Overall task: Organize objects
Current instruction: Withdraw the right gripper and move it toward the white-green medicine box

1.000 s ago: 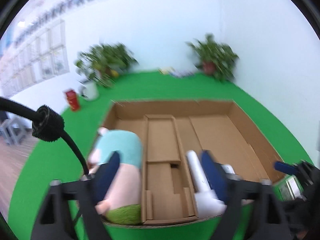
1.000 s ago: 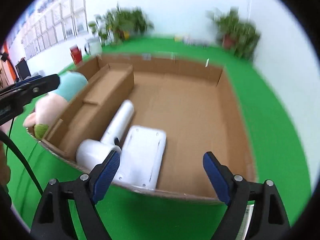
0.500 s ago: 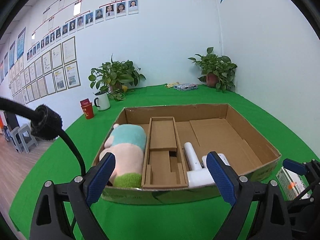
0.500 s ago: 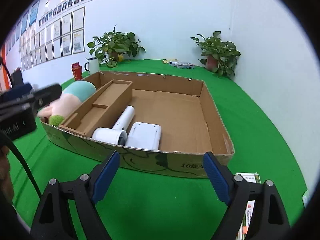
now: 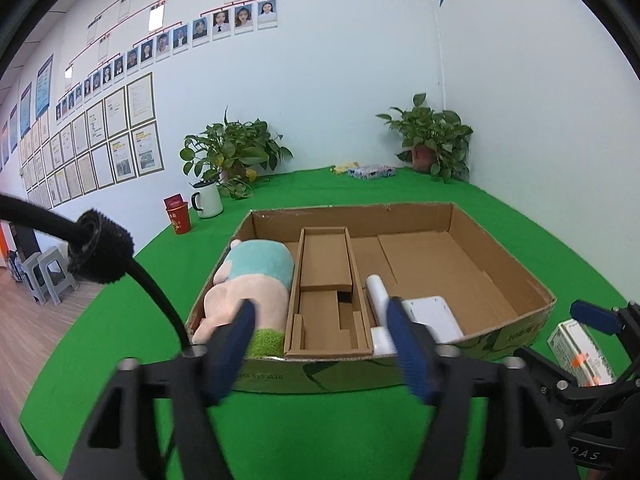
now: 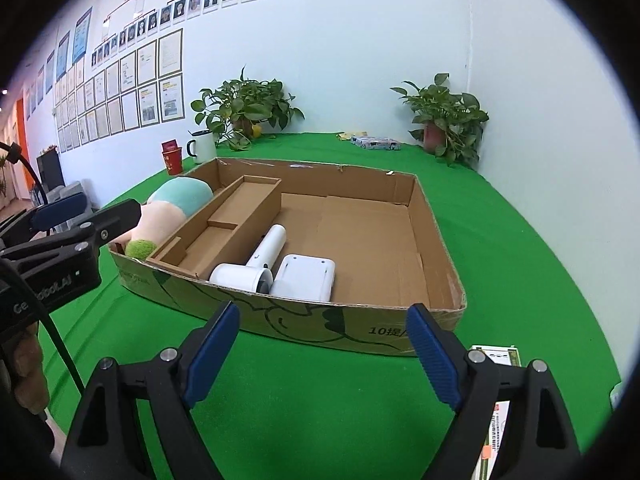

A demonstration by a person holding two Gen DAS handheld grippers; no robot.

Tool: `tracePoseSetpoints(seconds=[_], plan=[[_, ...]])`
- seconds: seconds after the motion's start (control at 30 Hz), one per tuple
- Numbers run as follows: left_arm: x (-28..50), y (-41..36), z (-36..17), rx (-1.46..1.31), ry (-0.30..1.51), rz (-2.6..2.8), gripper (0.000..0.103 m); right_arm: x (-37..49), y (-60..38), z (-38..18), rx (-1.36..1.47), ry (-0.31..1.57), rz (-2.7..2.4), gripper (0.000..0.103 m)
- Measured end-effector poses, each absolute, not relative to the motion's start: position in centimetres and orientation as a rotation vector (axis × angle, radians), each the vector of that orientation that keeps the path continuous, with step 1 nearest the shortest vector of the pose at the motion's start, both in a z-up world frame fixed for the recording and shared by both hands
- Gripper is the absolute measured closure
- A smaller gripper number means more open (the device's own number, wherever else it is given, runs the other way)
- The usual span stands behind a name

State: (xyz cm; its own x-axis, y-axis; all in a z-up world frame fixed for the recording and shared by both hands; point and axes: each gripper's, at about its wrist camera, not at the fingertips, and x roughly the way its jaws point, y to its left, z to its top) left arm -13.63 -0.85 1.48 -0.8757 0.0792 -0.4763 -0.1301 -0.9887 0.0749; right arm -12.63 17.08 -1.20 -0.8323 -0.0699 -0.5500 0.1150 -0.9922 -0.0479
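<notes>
Pulling back from the box [image 5: 520, 312], the left gripper [image 5: 320, 344] has just been closing to half-open on nothing; the right gripper [image 6: 324, 352] stays wide, empty. Plush [image 5: 248, 280], dryer [image 6: 256, 264] and case [image 6: 304, 280] lie inside, so packing looks nearly done.

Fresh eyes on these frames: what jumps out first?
The big open cardboard box on the green tabletop. A pastel plush toy lies along its left side, and a white hair dryer and a flat white device lie near its front wall. A small printed carton lies outside, off the box's right front corner.
</notes>
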Motion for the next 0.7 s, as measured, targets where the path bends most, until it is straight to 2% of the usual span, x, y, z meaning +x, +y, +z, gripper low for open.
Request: tracePoseSetpoints(seconds=[0.03,0.07,0.13,0.2,0.27,0.3,0.53,0.7], plan=[[-13.7,-0.9,1.3,-0.761,0.162,2.928,0.075,-12.5,17.0,-1.2,0.863,0.124,-2.906,0.018],[-13.9,-1.0,1.1,-0.800,0.149,2.907,0.081,-12.3,17.0,-1.1,0.857,0.127,-2.895,0.018],[-14.2,-1.5,0.6,-0.861,0.086,2.856,0.081,-11.8,17.0,-1.0,0.834,0.142,-2.892,0.018],[-14.2,-1.8,0.2,-0.873,0.043,2.831,0.069,-11.0,17.4,-0.9,0.789,0.145,-2.889,0.018],[-13.9,-1.9,-0.1,-0.865,0.050,2.837,0.010,-10.2,18.5,-1.3,0.778,0.141,-2.887,0.018],[-13.7,-2.0,-0.2,-0.846,0.049,2.847,0.005,-10.0,19.1,-1.5,0.790,0.129,-2.890,0.018],[-12.9,-1.5,-2.4,-0.874,0.117,2.778,0.004,-8.2,26.6,-4.1,1.009,0.009,-3.006,0.018],[-13.1,-1.1,-4.1,-0.936,0.081,2.733,0.004,-8.1,31.1,-7.0,1.302,0.008,-3.026,0.018]])
